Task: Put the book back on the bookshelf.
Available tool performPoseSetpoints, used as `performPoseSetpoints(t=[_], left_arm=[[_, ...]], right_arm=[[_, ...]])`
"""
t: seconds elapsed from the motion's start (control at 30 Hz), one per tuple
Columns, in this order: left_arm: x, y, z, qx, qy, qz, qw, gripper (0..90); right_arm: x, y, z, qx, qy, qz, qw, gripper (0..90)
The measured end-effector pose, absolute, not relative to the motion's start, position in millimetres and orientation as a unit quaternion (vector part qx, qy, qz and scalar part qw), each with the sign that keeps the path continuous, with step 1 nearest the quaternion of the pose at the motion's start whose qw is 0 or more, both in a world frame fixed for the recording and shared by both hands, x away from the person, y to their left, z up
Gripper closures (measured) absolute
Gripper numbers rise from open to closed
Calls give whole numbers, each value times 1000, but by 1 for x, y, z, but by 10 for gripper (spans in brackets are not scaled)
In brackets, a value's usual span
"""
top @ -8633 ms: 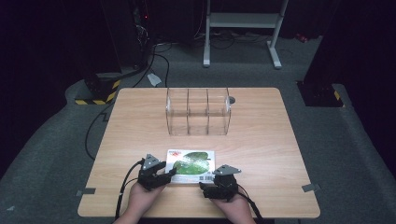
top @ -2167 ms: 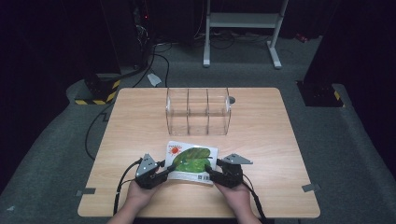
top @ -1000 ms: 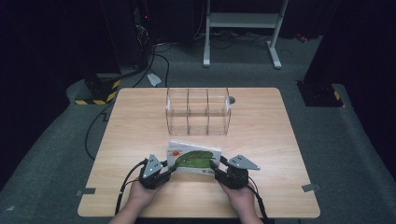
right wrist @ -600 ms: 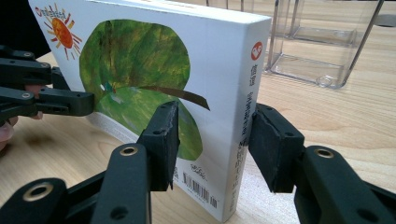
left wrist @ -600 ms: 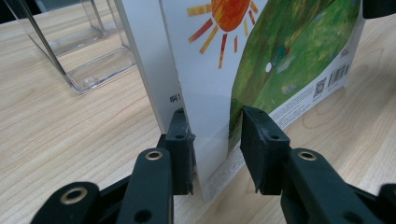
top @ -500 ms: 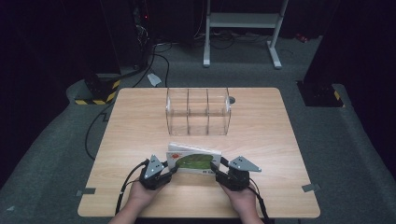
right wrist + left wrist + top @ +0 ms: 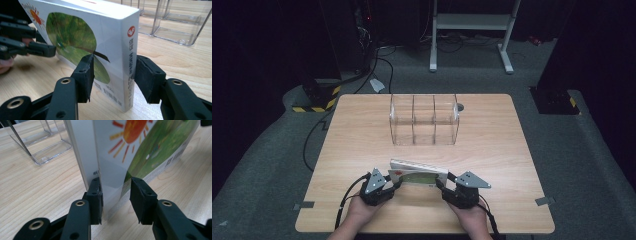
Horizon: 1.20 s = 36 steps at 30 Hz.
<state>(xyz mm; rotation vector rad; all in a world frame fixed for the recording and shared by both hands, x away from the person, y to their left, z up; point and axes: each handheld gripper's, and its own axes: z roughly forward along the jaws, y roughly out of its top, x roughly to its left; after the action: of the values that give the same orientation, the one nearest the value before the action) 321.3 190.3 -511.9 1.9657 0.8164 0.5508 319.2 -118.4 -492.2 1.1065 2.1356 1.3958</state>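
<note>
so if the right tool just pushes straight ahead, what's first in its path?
The book: its spine end already stands between the right tool's jaws. Past it, probably the clear organizer, though depth is unclear.

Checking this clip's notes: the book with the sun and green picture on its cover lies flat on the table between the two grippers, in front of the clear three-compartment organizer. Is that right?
Not quite. The book does not lie flat: it stands on its edge on the table, as the right gripper view shows. It is between the left gripper and the right gripper, in front of the clear three-compartment organizer.
</note>
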Motion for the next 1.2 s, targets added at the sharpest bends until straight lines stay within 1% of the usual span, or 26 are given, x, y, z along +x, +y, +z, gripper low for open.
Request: performPoseSetpoints(t=[0.07,0.13,0.3,0.53,0.63,0.73,0.77,0.83,0.93,1.03,1.2], left_arm=[[321,192,-511,795,331,225,456,604],[321,193,-511,794,335,223,456,573],[319,199,-511,788,349,224,455,519],[318,215,-513,783,368,247,436,497],[319,225,-515,777,392,262,418,489],[322,237,-517,764,431,271,397,467],[324,241,-518,757,448,268,393,465],[325,246,-520,753,460,270,385,461],[326,247,-522,754,465,271,377,458],[328,247,-524,757,468,279,362,440],[332,249,-525,754,475,277,360,434]], right_arm=[[318,-119,-492,386,758,494,179,464],[319,-120,-491,381,760,497,175,433],[322,-121,-488,376,758,503,174,386],[329,-115,-485,364,760,511,170,349],[331,-109,-484,356,762,511,175,347],[332,-106,-483,351,764,511,178,357],[333,-105,-483,351,764,511,180,364],[333,-105,-483,351,762,512,183,395],[334,-106,-483,348,761,516,185,435],[333,-107,-483,346,760,518,185,439],[331,-109,-483,342,758,524,186,458]])
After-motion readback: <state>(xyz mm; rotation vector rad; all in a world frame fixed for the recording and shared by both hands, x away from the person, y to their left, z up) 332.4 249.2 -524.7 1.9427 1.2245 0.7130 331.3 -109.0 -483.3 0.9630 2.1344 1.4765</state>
